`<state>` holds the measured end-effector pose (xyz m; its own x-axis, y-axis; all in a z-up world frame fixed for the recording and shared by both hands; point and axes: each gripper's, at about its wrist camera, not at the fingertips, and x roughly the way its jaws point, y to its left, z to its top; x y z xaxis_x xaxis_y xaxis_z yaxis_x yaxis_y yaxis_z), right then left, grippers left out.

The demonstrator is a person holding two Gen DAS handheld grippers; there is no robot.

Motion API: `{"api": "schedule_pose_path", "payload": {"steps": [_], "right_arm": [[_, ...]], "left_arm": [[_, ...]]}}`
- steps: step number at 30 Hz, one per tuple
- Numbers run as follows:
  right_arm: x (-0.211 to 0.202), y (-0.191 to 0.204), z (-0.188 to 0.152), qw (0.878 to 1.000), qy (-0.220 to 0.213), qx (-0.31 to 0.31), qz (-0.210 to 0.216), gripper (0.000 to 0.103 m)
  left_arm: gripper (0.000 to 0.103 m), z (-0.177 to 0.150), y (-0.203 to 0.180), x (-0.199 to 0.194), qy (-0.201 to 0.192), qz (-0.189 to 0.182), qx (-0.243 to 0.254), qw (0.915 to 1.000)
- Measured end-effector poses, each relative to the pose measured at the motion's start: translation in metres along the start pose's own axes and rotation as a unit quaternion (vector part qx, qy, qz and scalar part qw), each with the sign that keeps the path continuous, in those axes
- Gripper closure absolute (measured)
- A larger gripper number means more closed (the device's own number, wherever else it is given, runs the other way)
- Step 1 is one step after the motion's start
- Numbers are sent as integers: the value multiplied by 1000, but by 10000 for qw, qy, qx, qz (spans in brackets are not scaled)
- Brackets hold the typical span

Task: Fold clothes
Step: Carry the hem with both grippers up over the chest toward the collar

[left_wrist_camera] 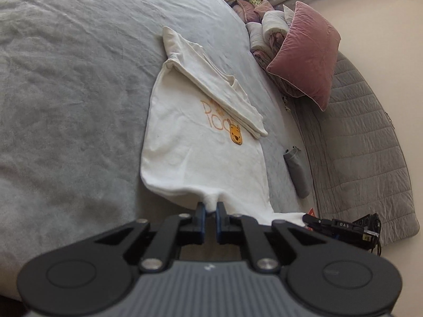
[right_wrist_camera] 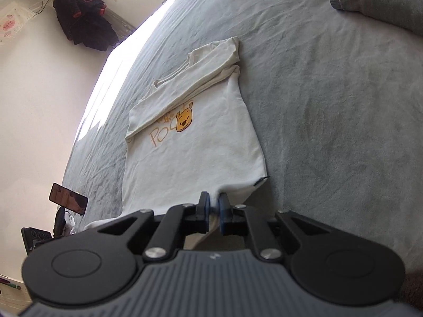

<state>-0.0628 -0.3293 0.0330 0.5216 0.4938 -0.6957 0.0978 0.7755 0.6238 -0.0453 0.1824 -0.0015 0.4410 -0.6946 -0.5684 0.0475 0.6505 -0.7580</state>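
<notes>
Both grippers pinching hem of white shirt (left_wrist_camera: 195, 155) on grey bed (left_wrist_camera: 66, 92).
Left gripper (left_wrist_camera: 210, 206) and right gripper (right_wrist_camera: 214, 200) jaws clamped on bottom hem; sleeves folded across chest.

left tool (left_wrist_camera: 210, 207): jaws nearly together, blue pads pinching a fold of the shirt (left_wrist_camera: 195, 148) hem between them
left tool pose: points forward and down, black linkage arms folded inward, grey body nearest the camera
right tool (right_wrist_camera: 214, 200): jaws nearly together, pads pinching a fold of the same hem
right tool pose: points forward and down, tilted more steeply than the left
right tool in left view: seen low at the right, at the hem's right end
hands: hidden behind the tools
</notes>
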Motion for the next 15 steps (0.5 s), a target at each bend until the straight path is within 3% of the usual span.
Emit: {"api": "schedule_pose_path", "payload": {"steps": [9,15], "right_arm": [[46,-7,48,9992,-206,323,-61,94],[88,-30,63,9981,-173,579,-153,94]], "left_arm": [[96,58,5,40,-200,522,-323,9979],[98,81,14,68,-352,967,-106,9946]]}}
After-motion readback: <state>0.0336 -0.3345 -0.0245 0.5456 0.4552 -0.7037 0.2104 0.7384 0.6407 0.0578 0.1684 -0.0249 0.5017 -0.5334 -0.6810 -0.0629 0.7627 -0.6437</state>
